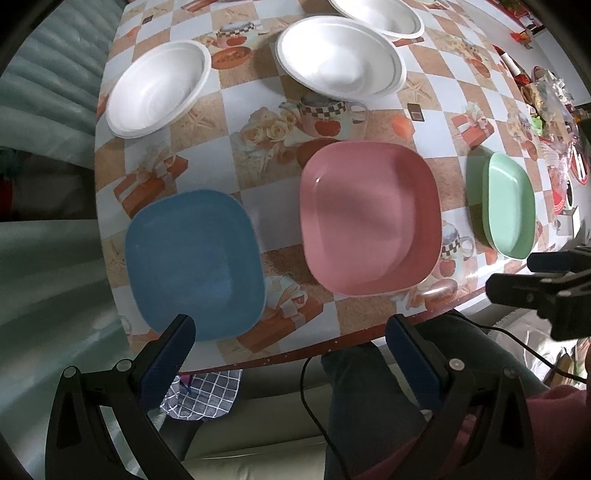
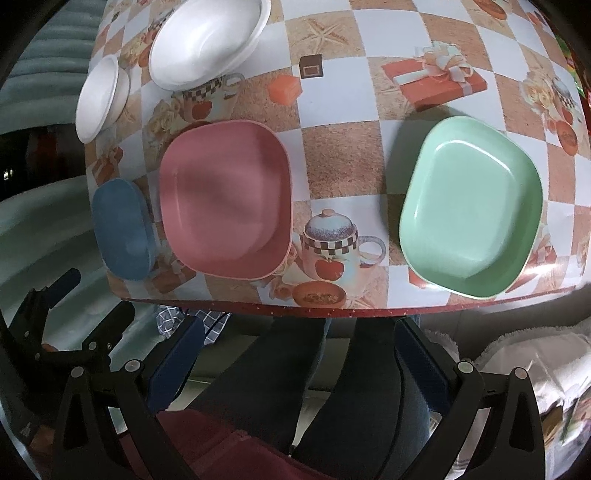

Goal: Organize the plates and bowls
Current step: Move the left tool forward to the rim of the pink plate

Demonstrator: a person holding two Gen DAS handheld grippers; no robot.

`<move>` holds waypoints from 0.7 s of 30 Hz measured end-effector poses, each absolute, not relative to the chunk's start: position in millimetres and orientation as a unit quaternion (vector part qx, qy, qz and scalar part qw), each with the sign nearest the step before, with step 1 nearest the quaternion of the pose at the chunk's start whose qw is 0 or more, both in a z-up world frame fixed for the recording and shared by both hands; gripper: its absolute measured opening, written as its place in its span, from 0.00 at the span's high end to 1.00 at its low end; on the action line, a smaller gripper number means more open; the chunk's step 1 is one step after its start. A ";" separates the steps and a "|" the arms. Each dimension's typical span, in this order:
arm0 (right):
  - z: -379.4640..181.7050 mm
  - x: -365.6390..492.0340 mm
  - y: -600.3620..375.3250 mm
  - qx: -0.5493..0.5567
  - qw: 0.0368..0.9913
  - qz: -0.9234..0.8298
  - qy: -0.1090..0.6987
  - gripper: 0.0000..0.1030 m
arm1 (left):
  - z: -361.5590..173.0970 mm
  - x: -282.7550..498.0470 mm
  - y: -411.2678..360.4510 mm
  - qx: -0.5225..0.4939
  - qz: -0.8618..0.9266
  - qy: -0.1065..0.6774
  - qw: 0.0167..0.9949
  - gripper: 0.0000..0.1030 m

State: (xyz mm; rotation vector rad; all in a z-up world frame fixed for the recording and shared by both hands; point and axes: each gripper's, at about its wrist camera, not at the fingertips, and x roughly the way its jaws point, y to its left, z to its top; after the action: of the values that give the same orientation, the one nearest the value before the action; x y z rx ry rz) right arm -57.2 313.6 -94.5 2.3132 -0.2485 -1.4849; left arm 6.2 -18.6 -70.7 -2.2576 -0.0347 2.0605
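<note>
Lots of stuff gets chopped off here: in the left wrist view the farthest white bowl runs off the top edge, and the clutter at the far right of the table is too warped and blurry to make out. From the right wrist view the blue plate is squashed at the left side so you only get a sliver of it, and the small white bowl is tilted edge-on by the lens. The pink plate sits in the middle of the checkered tablecloth, blue plate to its left, green plate well apart on the right near the table edge. Two more white bowls are farther back. The left gripper is spread wide and empty, its left finger overlapping the blue plate's near edge in the shot; can't tell if it touches. The right gripper is also wide open, hanging off the table edge over the person's legs, holding nothing.
</note>
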 end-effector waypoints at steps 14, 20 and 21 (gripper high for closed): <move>-106.4 -72.2 297.5 0.792 0.193 -0.573 -0.085 0.00 | -95.4 -10.1 0.6 -0.722 0.690 -0.010 0.044 0.00; -129.5 -77.8 283.6 0.789 0.182 -0.581 -0.078 0.00 | -109.8 -27.5 13.4 -0.705 0.708 0.023 0.036 0.00; -132.8 -79.2 281.9 0.789 0.178 -0.582 -0.077 0.00 | -114.2 -29.7 15.4 -0.705 0.707 0.031 0.034 0.00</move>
State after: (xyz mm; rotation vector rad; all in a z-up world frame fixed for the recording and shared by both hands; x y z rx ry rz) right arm -79.2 281.9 -132.8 2.2328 -0.2164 -1.6474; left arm -29.7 15.4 -114.2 -2.1689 0.0958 2.1757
